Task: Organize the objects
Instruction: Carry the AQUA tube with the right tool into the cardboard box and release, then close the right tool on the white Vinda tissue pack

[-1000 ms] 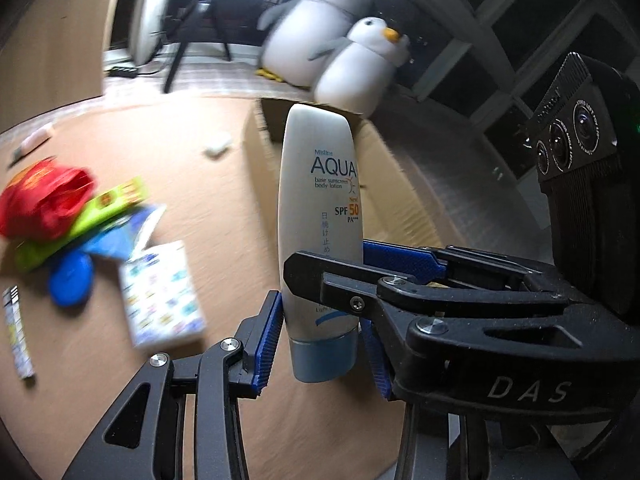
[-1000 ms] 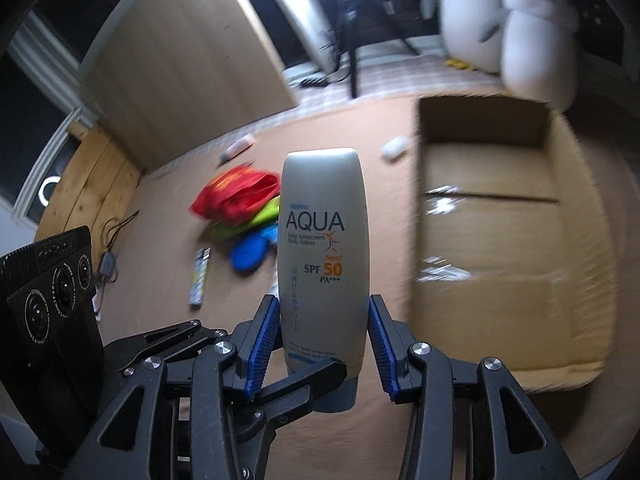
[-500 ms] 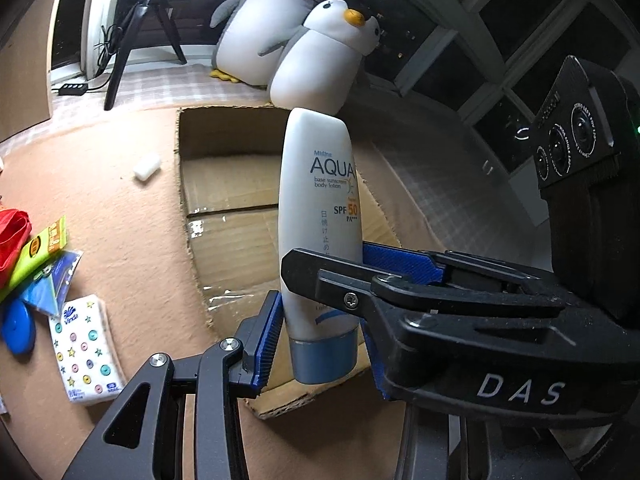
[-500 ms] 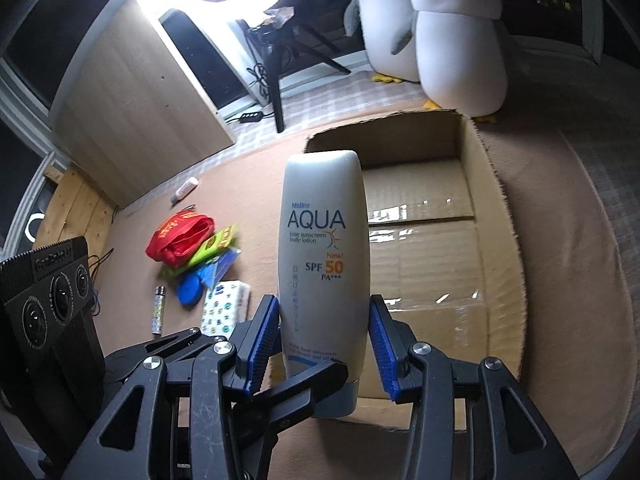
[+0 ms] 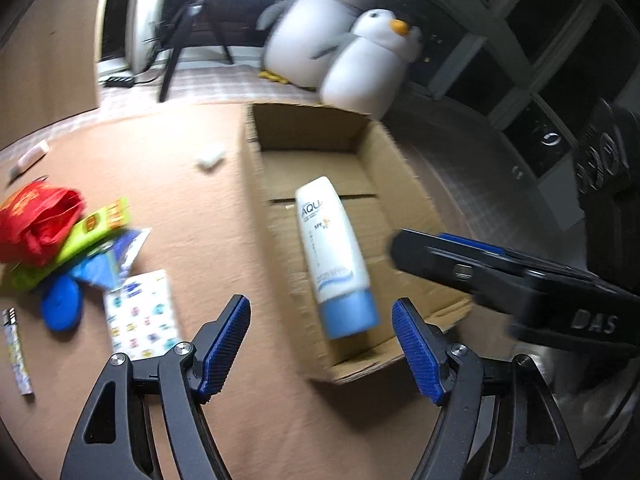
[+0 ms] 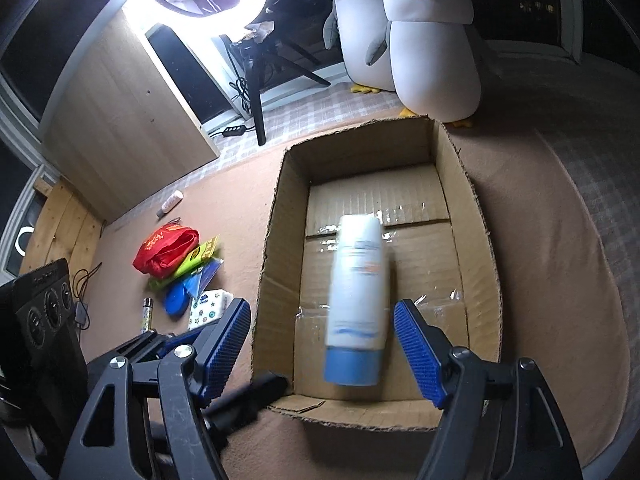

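Observation:
The white sunscreen tube with a blue cap (image 5: 334, 256) is inside the open cardboard box (image 5: 256, 184), free of both grippers; it is blurred in the right wrist view (image 6: 358, 304). My left gripper (image 5: 320, 344) is open and empty above the box's near edge. My right gripper (image 6: 322, 350) is open and empty over the box (image 6: 276, 216); its arm shows at the right of the left wrist view.
On the brown mat left of the box lie a red bag (image 5: 38, 220), a green packet (image 5: 80, 244), a blue disc (image 5: 60, 308), a tissue pack (image 5: 140, 312) and a small tube (image 5: 16, 352). Two penguin plushes (image 6: 432, 40) stand behind the box.
Both grippers opened and let go of the sunscreen tube, which dropped into the box. The left camera view swung back toward the left.

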A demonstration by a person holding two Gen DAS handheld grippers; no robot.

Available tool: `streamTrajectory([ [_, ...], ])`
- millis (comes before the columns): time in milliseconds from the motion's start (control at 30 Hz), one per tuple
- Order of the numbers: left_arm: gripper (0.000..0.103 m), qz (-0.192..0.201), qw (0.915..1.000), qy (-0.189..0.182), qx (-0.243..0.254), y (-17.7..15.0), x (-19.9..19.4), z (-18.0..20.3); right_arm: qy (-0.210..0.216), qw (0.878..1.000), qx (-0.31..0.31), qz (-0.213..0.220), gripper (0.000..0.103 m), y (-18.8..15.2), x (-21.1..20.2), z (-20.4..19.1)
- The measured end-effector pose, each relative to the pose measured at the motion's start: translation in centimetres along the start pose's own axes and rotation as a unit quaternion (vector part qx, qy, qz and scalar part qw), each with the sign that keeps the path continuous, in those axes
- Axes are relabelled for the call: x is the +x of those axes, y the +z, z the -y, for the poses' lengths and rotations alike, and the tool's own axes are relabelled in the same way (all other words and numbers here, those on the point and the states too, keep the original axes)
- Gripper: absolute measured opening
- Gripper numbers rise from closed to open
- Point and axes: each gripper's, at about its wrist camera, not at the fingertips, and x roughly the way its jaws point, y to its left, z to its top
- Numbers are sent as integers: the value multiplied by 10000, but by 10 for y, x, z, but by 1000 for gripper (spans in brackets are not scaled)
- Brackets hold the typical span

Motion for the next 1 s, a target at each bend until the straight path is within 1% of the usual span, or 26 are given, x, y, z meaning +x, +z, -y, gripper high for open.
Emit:
streamTrajectory([
  [233, 77, -76, 9980, 515, -365, -5, -9, -48, 96, 9999, 94, 43, 71, -16, -6, -10],
  [300, 76, -147, 9961, 721, -485, -6, -7, -63, 111, 9999, 103, 74, 71, -20, -9, -12],
  [467, 76, -373, 9920, 1008, -664, -4, 7, -92, 163, 9997, 113, 111, 71, -30, -16, -19],
  [667, 75, -589, 9891, 1161, -683, -7, 24, -104, 168, 9998, 130, 65, 71, -44, -19, -24],
  [733, 69, -611, 9887, 1179, -692, -9, 24, -107, 153, 9998, 138, 53, 71, -49, -21, -24],
  [800, 62, -625, 9884, 1178, -731, -10, 23, -111, 137, 9998, 159, 47, 71, -53, -21, -24],
  [1000, 58, -584, 9889, 1116, -784, -21, 17, -112, 145, 9997, 188, 8, 71, -59, -20, -26],
])
